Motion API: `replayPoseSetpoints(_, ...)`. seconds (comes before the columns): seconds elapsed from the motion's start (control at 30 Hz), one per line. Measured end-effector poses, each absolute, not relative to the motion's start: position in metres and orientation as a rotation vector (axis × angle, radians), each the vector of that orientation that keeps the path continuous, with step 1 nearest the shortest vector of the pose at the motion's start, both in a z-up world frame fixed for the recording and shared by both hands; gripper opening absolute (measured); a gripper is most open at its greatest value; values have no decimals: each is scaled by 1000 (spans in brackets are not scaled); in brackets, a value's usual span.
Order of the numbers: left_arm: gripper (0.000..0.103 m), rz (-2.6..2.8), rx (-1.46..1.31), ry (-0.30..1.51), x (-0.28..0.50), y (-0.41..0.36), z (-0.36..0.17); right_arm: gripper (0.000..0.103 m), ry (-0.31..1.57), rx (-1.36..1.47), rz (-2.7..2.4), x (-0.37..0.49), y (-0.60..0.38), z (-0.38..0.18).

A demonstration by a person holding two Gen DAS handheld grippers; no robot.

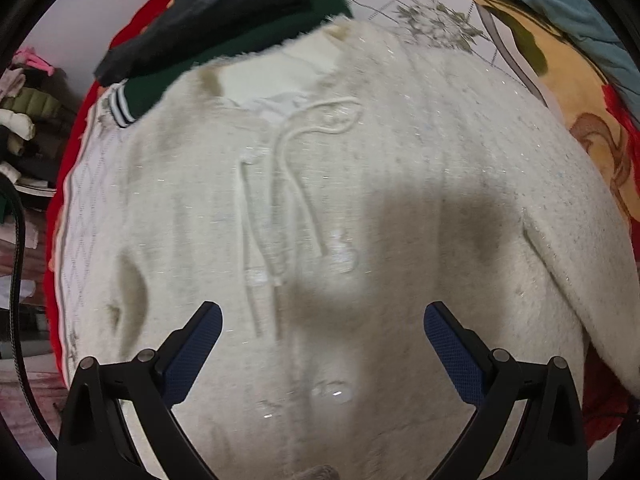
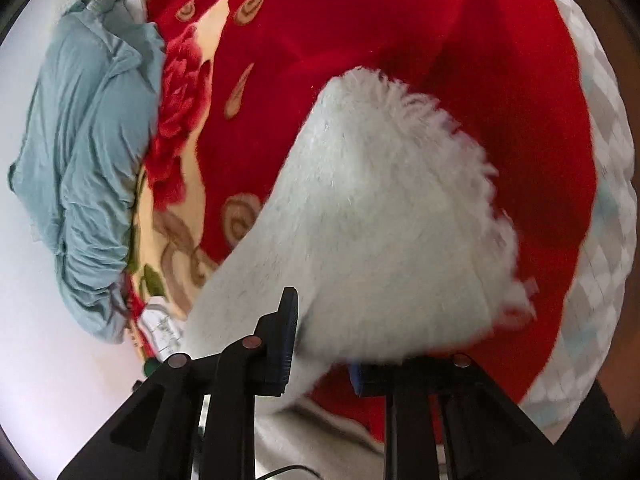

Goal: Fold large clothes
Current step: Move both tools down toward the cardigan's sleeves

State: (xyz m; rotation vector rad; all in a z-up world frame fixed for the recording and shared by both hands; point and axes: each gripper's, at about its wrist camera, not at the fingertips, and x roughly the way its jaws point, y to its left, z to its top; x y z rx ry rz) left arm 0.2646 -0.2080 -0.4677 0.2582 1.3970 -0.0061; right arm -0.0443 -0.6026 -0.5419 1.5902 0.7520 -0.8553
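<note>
In the left wrist view, a heap of folded clothes sits at the far left edge, a dark green garment overlaps the top of the cream fuzzy sweater, which lies spread flat on the bed, and the left claw hangs just above it with jaws wide and nothing between them. In the right wrist view, a crumpled teal garment lies left, the red floral blanket fills the middle, and the right claw is clamped on the sweater's fringed sleeve, lifted over the blanket.
</note>
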Motion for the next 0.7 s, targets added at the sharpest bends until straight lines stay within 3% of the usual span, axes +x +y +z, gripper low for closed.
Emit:
replayPoseSetpoints(0.13, 103, -16, 265, 1423, 269, -224, -485, 23, 766, 1648, -864, -22, -614, -582)
replayPoseSetpoints(0.2, 103, -13, 296, 1407, 270, -228, -489, 10, 757, 1563, -914, -6, -614, -577)
replayPoseSetpoints(0.23, 103, -11, 311, 1399, 270, -230, -490, 9, 753, 1519, -920, 3, -614, -572)
replayPoseSetpoints(0.47, 103, 47, 305, 1369, 282, -213, -487, 7, 733, 1228, -844, 70, -600, -481)
replayPoseSetpoints(0.7, 103, 185, 230, 1347, 291, -138, -453, 6, 742, 1004, -606, 138, -551, -382)
